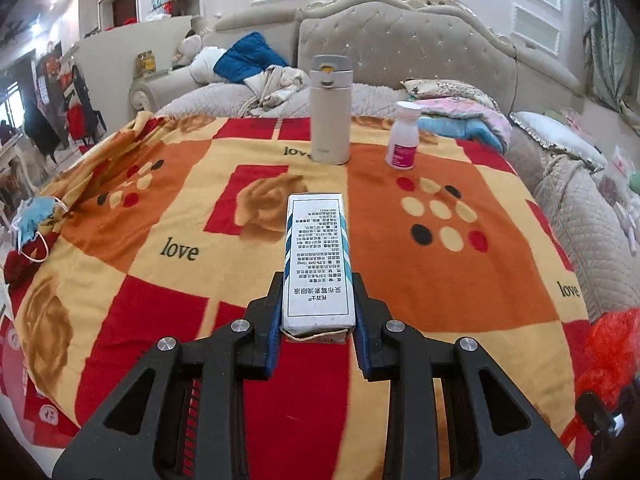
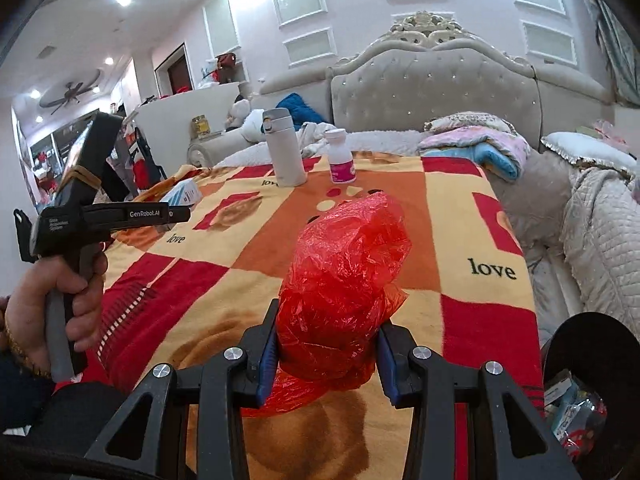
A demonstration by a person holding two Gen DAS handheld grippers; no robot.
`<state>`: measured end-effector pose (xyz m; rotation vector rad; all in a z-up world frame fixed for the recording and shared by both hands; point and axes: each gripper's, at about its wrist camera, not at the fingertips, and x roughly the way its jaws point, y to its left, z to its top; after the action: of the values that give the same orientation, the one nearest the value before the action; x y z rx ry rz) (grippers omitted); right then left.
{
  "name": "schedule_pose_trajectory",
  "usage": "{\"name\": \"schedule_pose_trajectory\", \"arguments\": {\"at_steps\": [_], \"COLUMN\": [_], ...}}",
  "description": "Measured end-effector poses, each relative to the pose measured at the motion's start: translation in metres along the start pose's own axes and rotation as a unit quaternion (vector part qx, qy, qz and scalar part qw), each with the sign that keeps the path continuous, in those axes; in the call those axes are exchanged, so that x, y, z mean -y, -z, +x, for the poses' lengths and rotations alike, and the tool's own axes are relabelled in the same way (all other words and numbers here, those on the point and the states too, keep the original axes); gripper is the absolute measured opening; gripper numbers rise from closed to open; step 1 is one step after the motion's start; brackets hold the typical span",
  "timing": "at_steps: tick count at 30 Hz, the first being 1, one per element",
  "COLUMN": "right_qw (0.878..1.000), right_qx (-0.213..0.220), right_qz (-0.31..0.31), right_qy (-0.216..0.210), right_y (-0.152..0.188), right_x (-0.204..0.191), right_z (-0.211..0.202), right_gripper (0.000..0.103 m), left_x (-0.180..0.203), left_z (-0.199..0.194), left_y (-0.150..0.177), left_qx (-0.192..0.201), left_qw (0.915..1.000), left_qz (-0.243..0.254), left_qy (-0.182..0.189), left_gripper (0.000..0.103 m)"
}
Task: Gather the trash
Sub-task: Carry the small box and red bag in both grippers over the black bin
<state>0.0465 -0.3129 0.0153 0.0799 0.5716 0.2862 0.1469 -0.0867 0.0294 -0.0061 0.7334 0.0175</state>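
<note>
My left gripper [image 1: 318, 286] is shut on a white eye-drop carton [image 1: 318, 256] with blue stripes and printed text, held over the patterned blanket [image 1: 400, 280]. In the right wrist view my right gripper [image 2: 328, 320] is shut on a crumpled red plastic bag [image 2: 344, 280], which bulges above the fingers and hangs below them. The same carton [image 2: 185, 194] shows at the left there, beyond a person's hand [image 2: 60, 304] that grips the left tool. A crumpled blue face mask [image 1: 34, 220] lies at the blanket's left edge.
A beige thermos [image 1: 330, 110] and a white pill bottle with a pink label [image 1: 403, 138] stand upright at the blanket's far side. A dark bin [image 2: 592, 344] holding wrappers sits at the lower right. Folded quilts [image 2: 480, 144] and a tufted headboard [image 2: 432, 92] lie behind.
</note>
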Motion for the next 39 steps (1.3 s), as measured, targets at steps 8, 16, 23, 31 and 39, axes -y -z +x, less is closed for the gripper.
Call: {"name": "schedule_pose_trajectory", "arguments": {"at_steps": [8, 16, 23, 31, 39], "right_qw": [1.000, 1.000, 1.000, 1.000, 0.999], "right_qx": [0.003, 0.000, 0.001, -0.012, -0.008], "right_qz": [-0.009, -0.017, -0.024, -0.028, -0.024], "right_qy": [-0.008, -0.011, -0.002, 0.002, 0.021], "right_y": [0.003, 0.005, 0.007, 0.007, 0.007], "right_x": [-0.004, -0.007, -0.012, -0.015, -0.008], "right_z": [-0.002, 0.000, -0.001, 0.004, -0.002], "right_gripper": [0.040, 0.040, 0.040, 0.040, 0.040], "left_x": [0.012, 0.011, 0.012, 0.012, 0.013], "left_z": [0.002, 0.004, 0.005, 0.007, 0.005], "left_y": [0.006, 0.008, 0.008, 0.009, 0.009], "left_qx": [-0.005, -0.011, -0.015, -0.018, -0.016], "left_qw": [0.9996, 0.9996, 0.9995, 0.9995, 0.9994], "left_qz": [0.027, 0.025, 0.026, 0.023, 0.031], "left_qy": [0.002, 0.004, 0.011, 0.012, 0.007], "left_gripper": [0.027, 0.027, 0.027, 0.027, 0.027]}}
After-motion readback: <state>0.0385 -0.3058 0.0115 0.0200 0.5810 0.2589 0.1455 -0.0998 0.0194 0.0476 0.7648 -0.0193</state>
